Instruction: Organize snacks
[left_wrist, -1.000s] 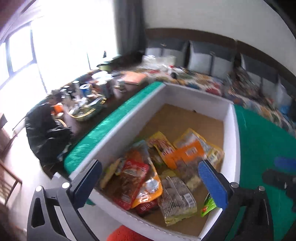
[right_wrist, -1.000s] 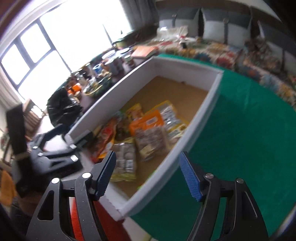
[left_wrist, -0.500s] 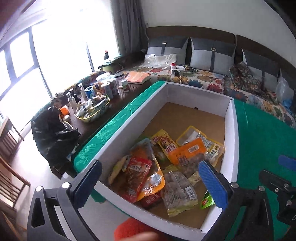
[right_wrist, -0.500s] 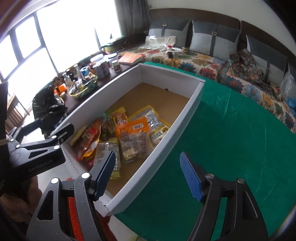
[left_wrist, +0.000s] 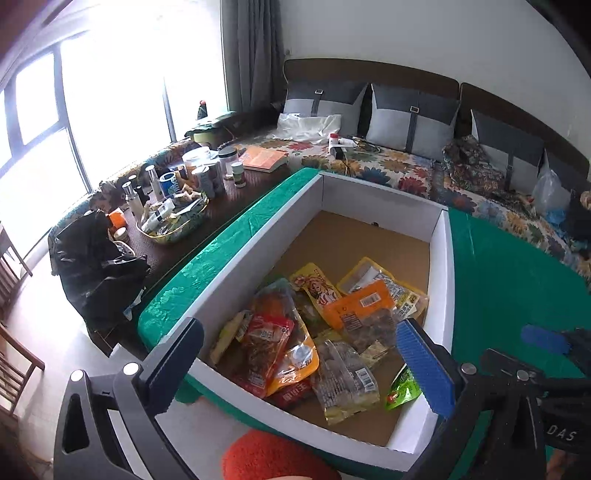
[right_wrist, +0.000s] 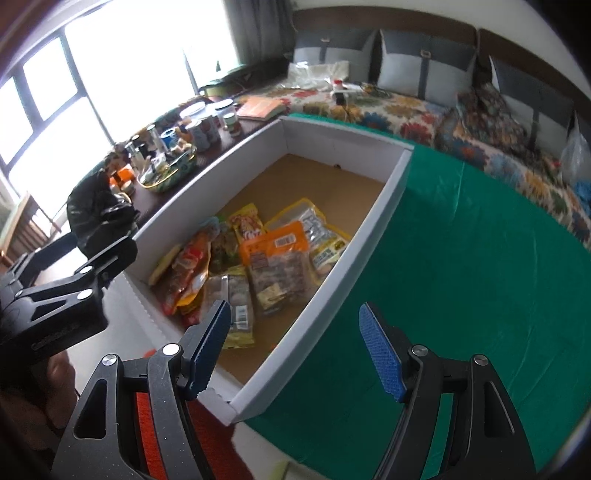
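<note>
Card, shiny film and woven cloth

The box has smooth matt white card walls and a raw brown cardboard floor; the snack packets are glossy, crinkled plastic film. The desk wears a green cloth with a faint sheen. Each gripper is matt black plastic with ribbed blue pads.

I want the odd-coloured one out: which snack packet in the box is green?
The small green packet, in the box's near right corner; the other packets are orange, yellow, red or clear.

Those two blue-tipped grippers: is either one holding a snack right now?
No. The left gripper and right gripper both stand open and empty above the box.
</note>
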